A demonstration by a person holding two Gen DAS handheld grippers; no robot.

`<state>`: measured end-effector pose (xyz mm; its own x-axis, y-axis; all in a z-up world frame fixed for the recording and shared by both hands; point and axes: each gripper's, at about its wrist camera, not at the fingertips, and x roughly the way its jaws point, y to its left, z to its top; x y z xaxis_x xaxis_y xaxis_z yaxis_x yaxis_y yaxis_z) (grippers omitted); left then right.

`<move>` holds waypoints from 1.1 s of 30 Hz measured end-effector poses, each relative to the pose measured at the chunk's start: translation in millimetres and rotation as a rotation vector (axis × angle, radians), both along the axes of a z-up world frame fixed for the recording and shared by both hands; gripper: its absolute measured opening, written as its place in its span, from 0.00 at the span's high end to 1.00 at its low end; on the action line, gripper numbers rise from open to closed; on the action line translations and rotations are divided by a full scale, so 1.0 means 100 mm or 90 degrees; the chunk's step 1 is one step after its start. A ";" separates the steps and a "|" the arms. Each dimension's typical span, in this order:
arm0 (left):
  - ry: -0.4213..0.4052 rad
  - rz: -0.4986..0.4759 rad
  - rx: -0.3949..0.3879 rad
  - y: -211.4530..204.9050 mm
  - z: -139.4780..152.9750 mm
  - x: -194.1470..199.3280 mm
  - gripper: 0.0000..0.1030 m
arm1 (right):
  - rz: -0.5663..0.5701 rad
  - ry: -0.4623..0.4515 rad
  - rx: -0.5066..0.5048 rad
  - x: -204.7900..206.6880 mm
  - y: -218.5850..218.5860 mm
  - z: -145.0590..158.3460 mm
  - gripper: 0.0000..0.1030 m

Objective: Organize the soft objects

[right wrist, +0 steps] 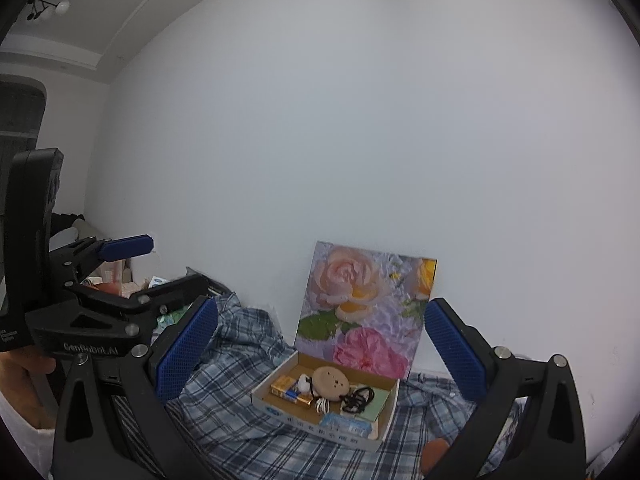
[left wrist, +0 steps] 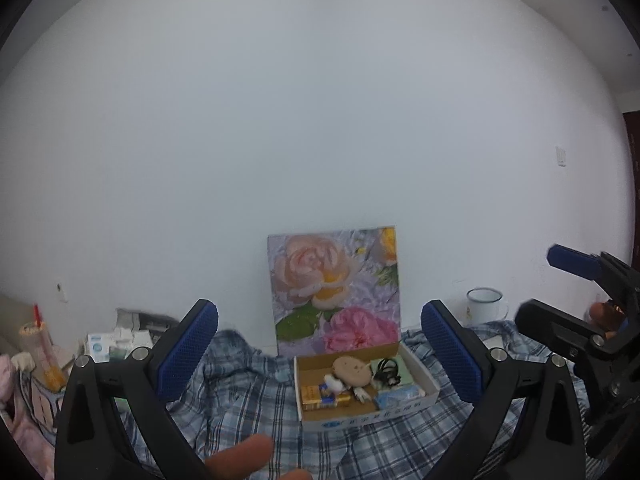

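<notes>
A blue plaid shirt (left wrist: 248, 392) lies rumpled over the surface, also seen in the right wrist view as a plaid shirt (right wrist: 240, 412). On it stands an open cardboard box (left wrist: 360, 420) (right wrist: 316, 426) holding a tan round pad (left wrist: 352, 368), a black cord (left wrist: 386, 370), a yellow battery pack and a blue packet. My left gripper (left wrist: 320, 312) hangs open before the box with nothing between its fingers. My right gripper (right wrist: 323, 308) is open and empty too, to the right of the left gripper (right wrist: 176, 264).
A flower painting (left wrist: 334, 284) leans on the white wall behind the box. A white enamel mug (left wrist: 484, 304) stands at the right. Tissue packs (left wrist: 100, 346) and a drink cup with a red straw (left wrist: 40, 340) crowd the left. A person's finger (left wrist: 240, 456) shows at the bottom edge.
</notes>
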<state>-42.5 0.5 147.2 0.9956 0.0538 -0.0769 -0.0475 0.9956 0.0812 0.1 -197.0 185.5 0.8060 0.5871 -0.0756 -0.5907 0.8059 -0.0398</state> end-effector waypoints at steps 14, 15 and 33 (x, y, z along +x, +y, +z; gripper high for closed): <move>0.087 -0.014 -0.016 0.08 -0.80 0.28 0.00 | -0.008 0.066 -0.025 0.10 0.00 -0.85 0.00; 0.095 -0.016 -0.014 0.08 -0.85 0.31 0.00 | -0.009 0.077 -0.030 0.13 0.00 -0.91 0.00; 0.220 -0.009 0.012 0.03 -1.61 0.69 0.00 | 0.000 0.220 -0.054 0.47 0.06 -1.62 0.00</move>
